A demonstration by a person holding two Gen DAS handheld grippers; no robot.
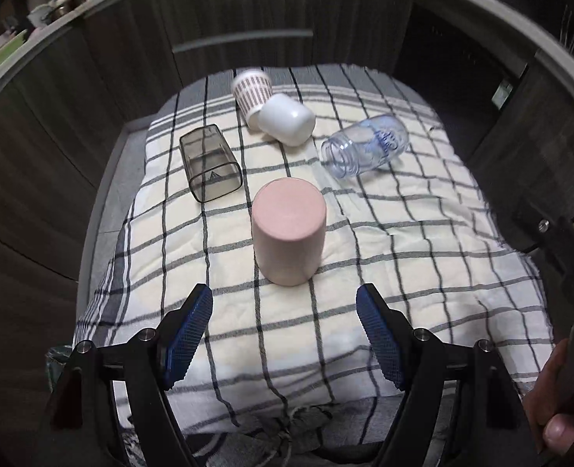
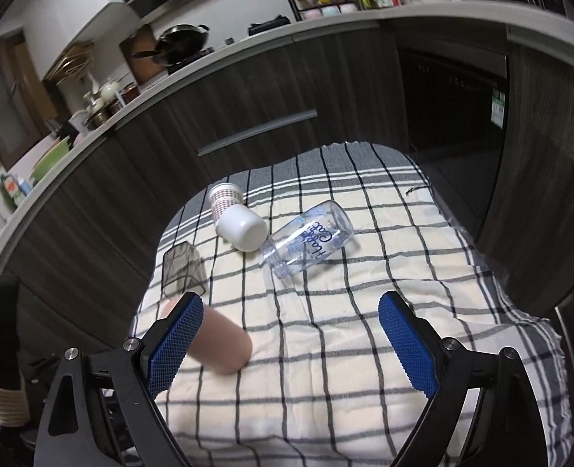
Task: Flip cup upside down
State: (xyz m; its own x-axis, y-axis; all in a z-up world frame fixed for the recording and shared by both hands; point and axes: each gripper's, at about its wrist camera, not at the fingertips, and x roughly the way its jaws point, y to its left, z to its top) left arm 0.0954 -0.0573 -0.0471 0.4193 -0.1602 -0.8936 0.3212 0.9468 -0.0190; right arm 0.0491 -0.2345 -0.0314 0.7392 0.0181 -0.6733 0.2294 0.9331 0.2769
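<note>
A pink cup (image 1: 288, 231) stands upside down, flat base up, on the checked cloth (image 1: 403, 241) just ahead of my open, empty left gripper (image 1: 285, 303). In the right wrist view the pink cup (image 2: 223, 344) shows partly behind the left finger of my right gripper (image 2: 291, 315), which is open and empty. Behind lie a smoky square cup (image 1: 209, 163) on its side, a white cup (image 1: 287, 123) on its side against a striped paper cup (image 1: 251, 91), and a clear glass jar (image 1: 366, 148) on its side.
Dark wood cabinet fronts (image 1: 244, 11) with a bar handle stand right behind the cloth-covered table. The counter top (image 2: 193, 62) above holds a wok, pots and jars. The table's grey edge (image 1: 104, 194) shows at the left. A hand (image 1: 559, 420) holds the other gripper at lower right.
</note>
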